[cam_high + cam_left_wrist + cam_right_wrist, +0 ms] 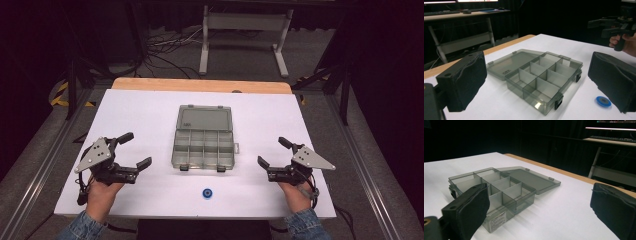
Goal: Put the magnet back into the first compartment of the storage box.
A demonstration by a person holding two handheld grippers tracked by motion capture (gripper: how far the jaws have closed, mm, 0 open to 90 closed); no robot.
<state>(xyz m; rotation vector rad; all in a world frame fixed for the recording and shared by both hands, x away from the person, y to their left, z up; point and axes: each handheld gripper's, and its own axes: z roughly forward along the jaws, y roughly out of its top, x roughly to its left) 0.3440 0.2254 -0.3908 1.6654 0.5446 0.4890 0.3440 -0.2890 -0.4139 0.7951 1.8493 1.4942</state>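
Compartment box [204, 142] sits open mid-table, lid folded flat on the far side; small blue disc [207, 193] lies on the table [150, 115] just near-side of the box, between it and the table's front edge, apart from it. Left gripper [134, 150] hovers left of the box, right gripper [273, 153] right of it, both well apart from box and disc, fingers spread wide and empty. Likely step: pick up the disc and drop it in a compartment. To do it well, come down from above, fingers straddling the disc's rim, close gently since it is thin and lies flat; pads must nearly brush the table. Box: smoky translucent plastic, rigid, thin upright dividers forming a grid of cells, two dark latches on the near wall. Disc: round, flat, glossy blue with dark centre. Finger pads [466, 80]: black, soft-looking, slightly creased. Table surface: matte white, wooden edge beyond the box.
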